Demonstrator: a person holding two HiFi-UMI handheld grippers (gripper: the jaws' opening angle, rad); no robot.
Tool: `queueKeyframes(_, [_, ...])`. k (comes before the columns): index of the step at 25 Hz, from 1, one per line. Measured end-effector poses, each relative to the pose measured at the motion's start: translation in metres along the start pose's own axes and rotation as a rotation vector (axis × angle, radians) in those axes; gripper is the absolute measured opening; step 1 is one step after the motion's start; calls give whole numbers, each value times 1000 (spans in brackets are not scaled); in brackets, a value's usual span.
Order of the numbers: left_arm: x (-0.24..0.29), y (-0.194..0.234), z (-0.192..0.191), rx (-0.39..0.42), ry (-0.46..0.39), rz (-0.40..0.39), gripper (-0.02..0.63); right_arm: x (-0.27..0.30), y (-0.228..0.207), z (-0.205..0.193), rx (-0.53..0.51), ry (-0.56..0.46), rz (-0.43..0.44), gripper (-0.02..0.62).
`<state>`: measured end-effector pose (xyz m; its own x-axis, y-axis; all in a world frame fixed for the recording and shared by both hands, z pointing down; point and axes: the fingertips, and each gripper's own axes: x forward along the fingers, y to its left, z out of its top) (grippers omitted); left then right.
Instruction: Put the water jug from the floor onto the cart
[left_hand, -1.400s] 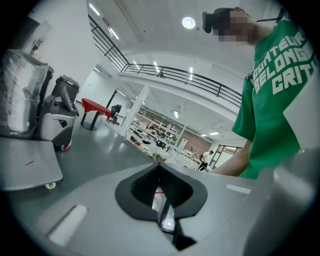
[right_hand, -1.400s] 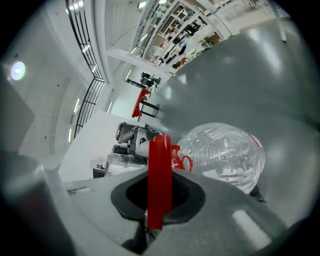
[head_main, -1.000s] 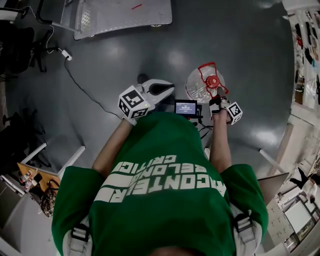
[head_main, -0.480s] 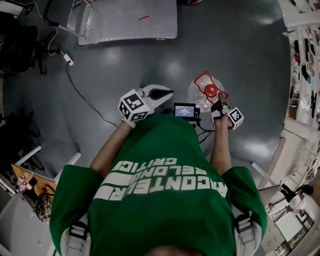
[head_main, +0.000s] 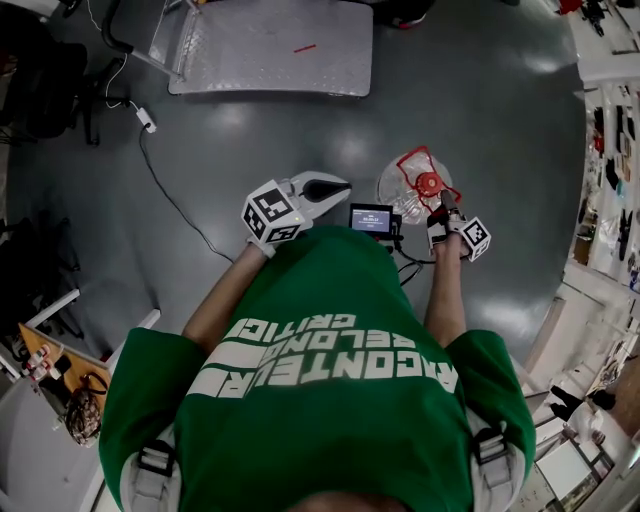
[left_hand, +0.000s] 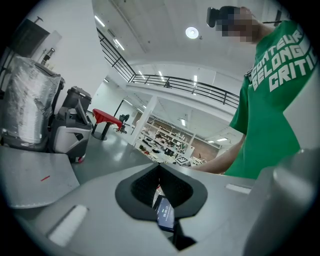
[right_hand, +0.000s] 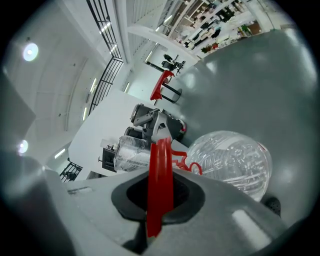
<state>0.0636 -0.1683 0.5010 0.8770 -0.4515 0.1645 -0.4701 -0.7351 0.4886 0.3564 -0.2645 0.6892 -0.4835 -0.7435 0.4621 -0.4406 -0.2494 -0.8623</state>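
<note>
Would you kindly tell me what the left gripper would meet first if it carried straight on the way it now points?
Most likely the small lit screen, seen just past the left gripper's tongs; the person's right forearm lies beyond it. Depth is unclear.

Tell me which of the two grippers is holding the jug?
The right gripper: its jaws are clamped on the red handle of the clear jug. The left gripper has nothing between its jaws.

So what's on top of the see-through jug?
A red cap and a red handle sit on top of the jug. The right gripper is shut on the handle and covers the bit between its pads.
</note>
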Motion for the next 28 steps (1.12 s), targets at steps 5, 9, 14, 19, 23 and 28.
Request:
queueKeyframes(5, [-11, 19, 7, 17, 9, 3, 6, 31, 14, -3, -10, 17, 16, -3])
queueKeyframes(9, [-20, 25, 11, 24, 7, 18, 6, 47, 23, -6, -21, 36, 38, -3])
queueKeyframes(14, [-31, 42, 15, 13, 3, 43, 6, 69, 41, -9, -37, 62, 49, -3])
queueKeyframes(19, [-43, 56, 19, 3, 5, 76, 6, 93, 59, -14, -39, 88, 76, -3])
queueKeyframes(23, [-49, 64, 22, -14, -11, 110, 6, 116, 69, -14, -50, 117, 89, -3])
queueKeyframes(28, [-55, 81, 24, -36, -24, 155, 6, 145, 78, -17, -61, 162, 95, -3])
